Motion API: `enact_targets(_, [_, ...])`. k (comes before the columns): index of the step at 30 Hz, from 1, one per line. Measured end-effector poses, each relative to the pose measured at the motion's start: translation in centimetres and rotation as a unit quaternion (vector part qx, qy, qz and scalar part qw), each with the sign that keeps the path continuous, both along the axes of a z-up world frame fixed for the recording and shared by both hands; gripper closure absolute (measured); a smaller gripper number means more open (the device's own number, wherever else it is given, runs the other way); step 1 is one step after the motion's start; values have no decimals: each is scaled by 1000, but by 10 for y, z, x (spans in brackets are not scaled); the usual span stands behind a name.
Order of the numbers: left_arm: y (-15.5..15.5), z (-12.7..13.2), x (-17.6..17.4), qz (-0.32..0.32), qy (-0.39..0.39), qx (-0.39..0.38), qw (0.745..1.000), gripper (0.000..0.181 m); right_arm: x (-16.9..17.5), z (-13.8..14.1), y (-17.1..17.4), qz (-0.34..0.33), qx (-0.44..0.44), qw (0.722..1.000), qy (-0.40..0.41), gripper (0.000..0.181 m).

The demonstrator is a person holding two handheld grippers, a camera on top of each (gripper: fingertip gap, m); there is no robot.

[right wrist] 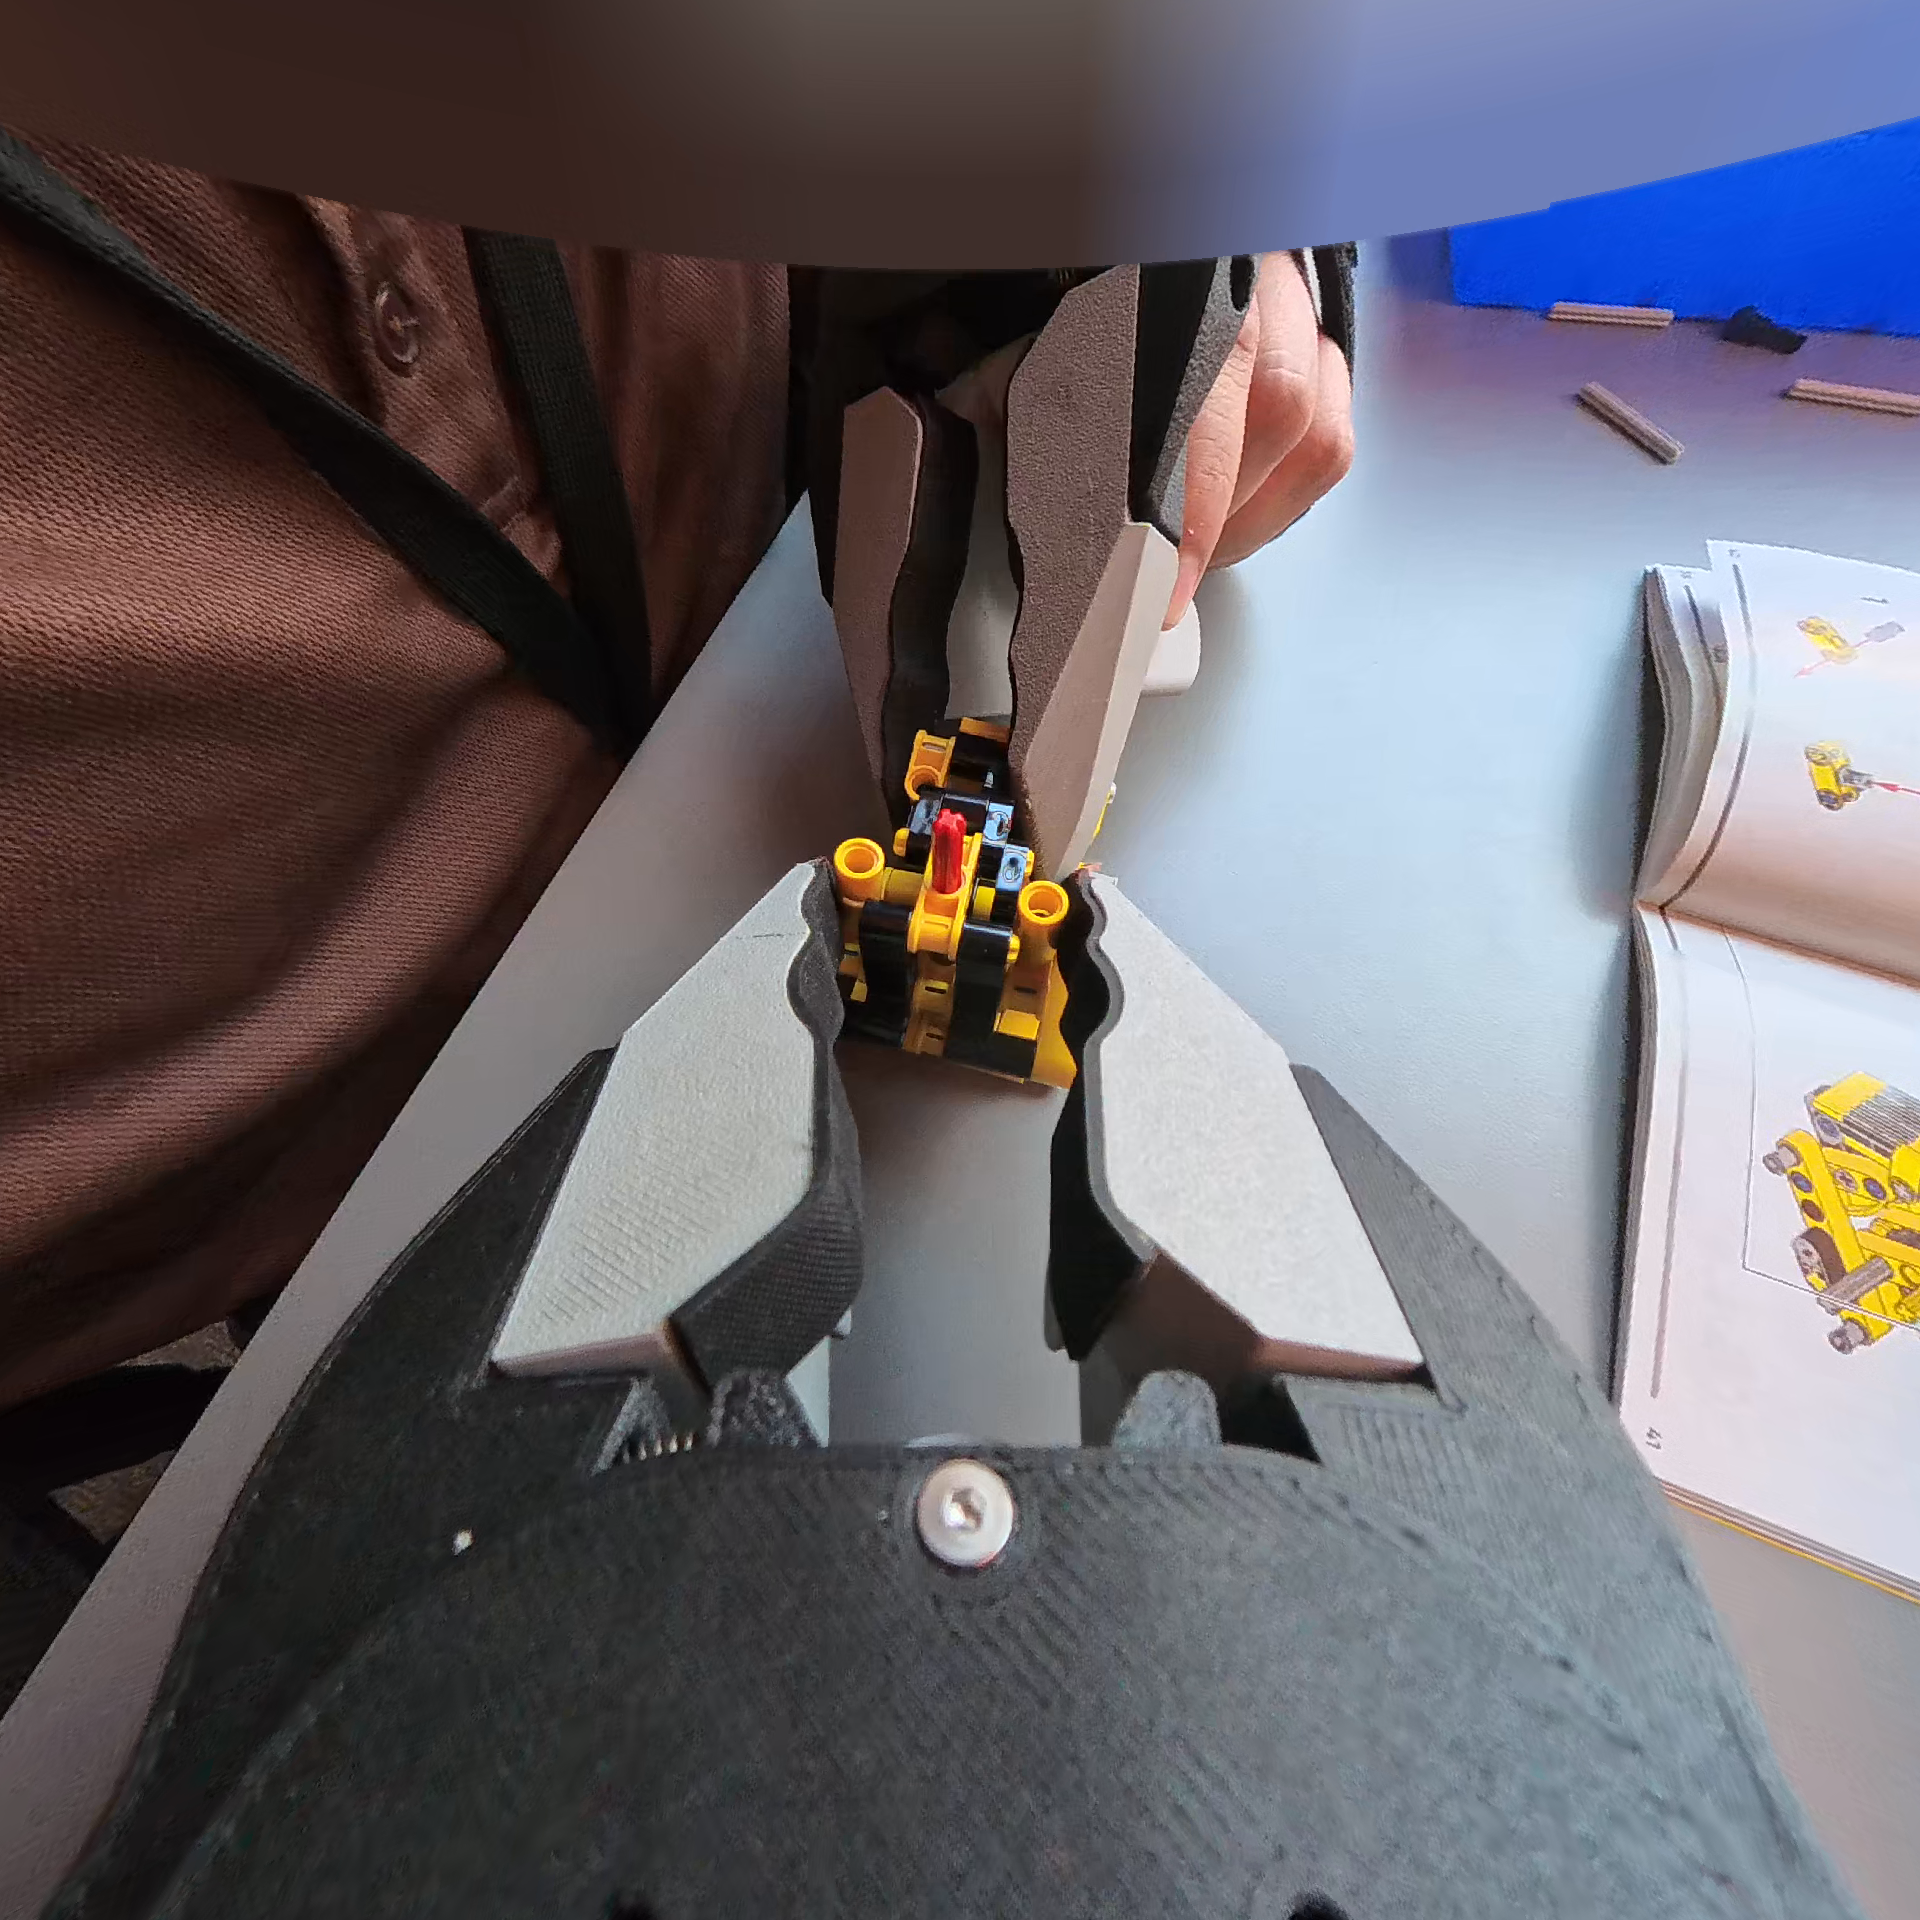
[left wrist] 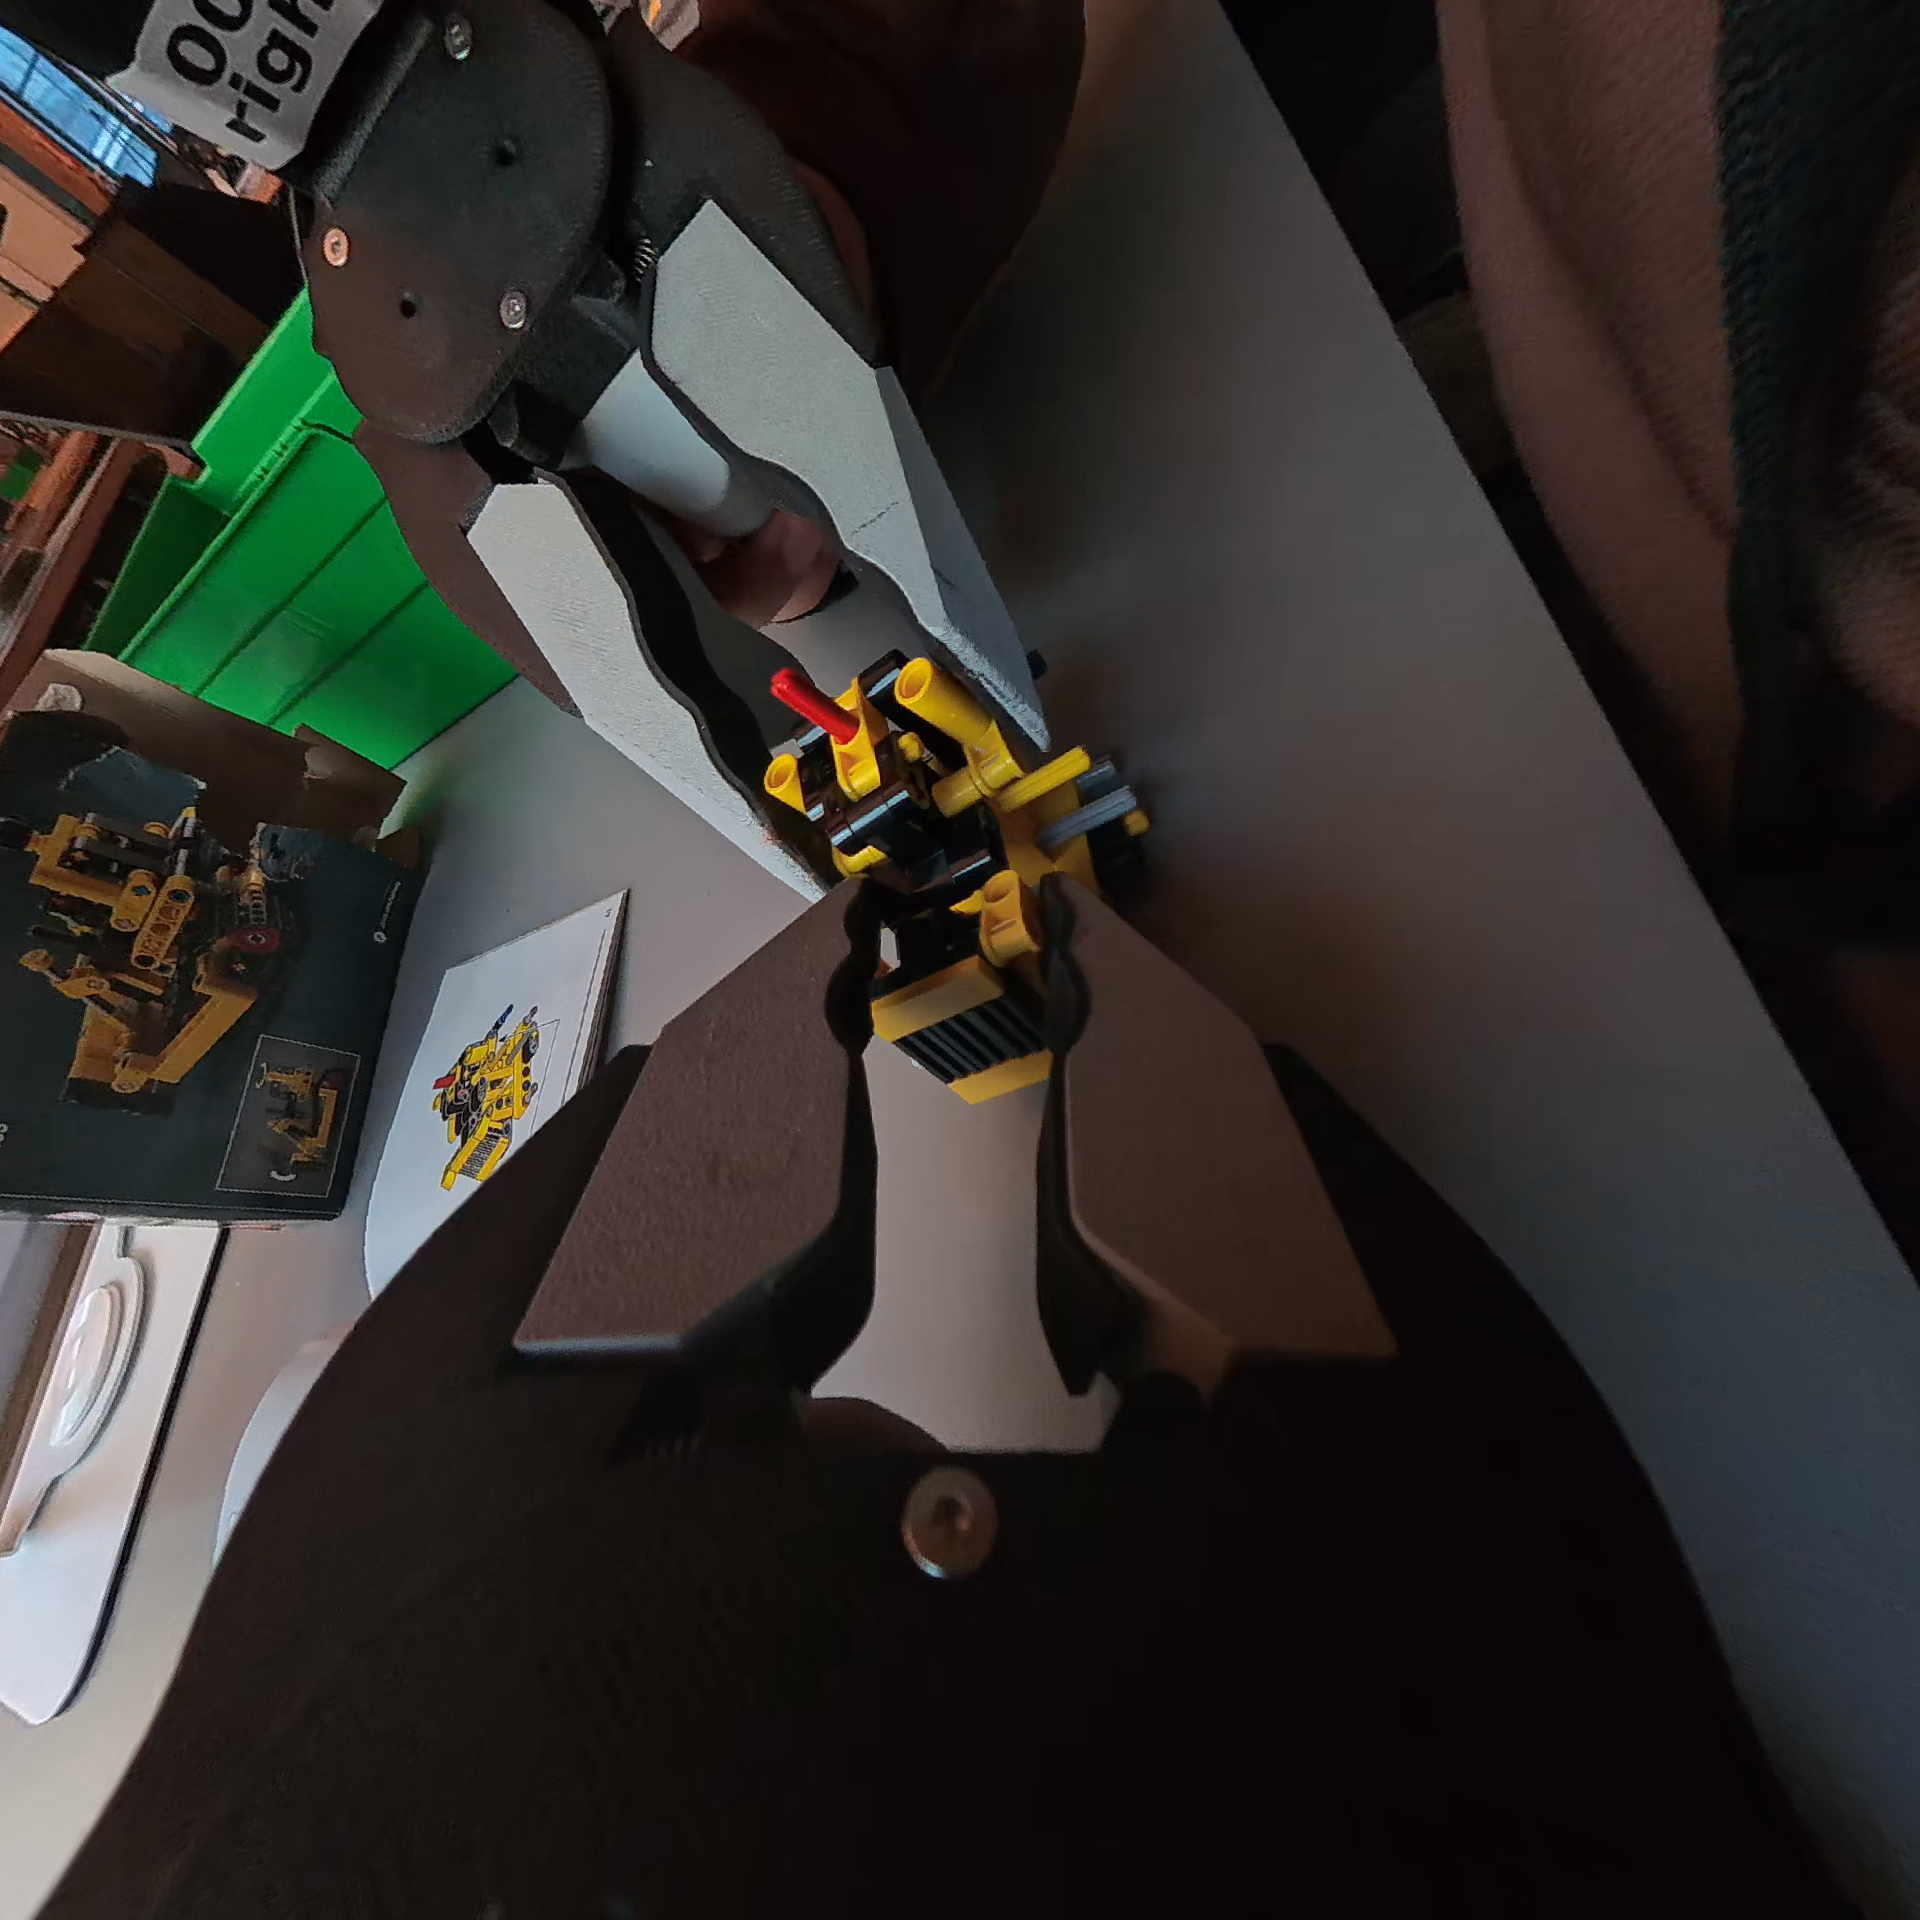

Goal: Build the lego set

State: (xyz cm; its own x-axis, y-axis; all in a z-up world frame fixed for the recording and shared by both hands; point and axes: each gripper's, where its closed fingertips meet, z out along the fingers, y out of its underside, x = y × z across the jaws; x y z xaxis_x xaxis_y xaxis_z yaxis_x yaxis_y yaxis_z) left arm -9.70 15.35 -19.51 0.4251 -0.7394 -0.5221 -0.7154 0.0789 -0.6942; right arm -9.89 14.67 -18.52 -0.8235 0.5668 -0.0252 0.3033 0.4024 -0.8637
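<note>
both grippers meet on the small yellow and black lego vehicle model [left wrist: 951,883], which sits near the edge of the pale grey counter [left wrist: 1351,935], close to the person in the brown shirt [right wrist: 260,727]. the left gripper [left wrist: 951,914] has its fingers pinching the end of the model with the black ribbed grille, one finger on either side. the right gripper [right wrist: 951,883] comes at it from the opposite end, its grey-padded fingers [right wrist: 727,1039] pressed against the flanks of the model where two round yellow tubes stick up. a short red pin [right wrist: 945,836] stands out of the top of the model, between those tubes. a bare hand [right wrist: 1262,436] shows behind the left gripper, wrapped round its handle. off to the side on the counter lies an open white instruction booklet [right wrist: 1766,1039] with pictures of the yellow vehicle, and beyond it, in the left wrist view, the dark cardboard set box [left wrist: 197,997] and a bright green plastic crate [left wrist: 301,561].
</note>
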Motion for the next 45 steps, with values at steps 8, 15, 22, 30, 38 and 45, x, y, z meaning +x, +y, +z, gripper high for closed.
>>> enact_targets(8, [0,-1,-4,7,6,7,1000,153,-2,1,0,-22,1,1000,12,136])
enact_targets(15, [2,-1,-3,4,7,10,1000,153,-3,6,10,-34,-35,999,-9,128])
enact_targets(22, [3,-1,-3,7,7,9,1000,153,1,8,7,-26,-36,999,-3,139])
enact_targets(30, [5,-1,-4,12,7,9,1000,153,0,5,5,-15,-36,999,-18,140])
enact_targets(38, [4,-1,-3,11,5,4,1000,154,-4,-1,1,-50,-4,999,-2,139])
enact_targets(45, [3,-1,-1,7,3,0,1000,154,-2,-2,1,-53,-12,998,-19,140])
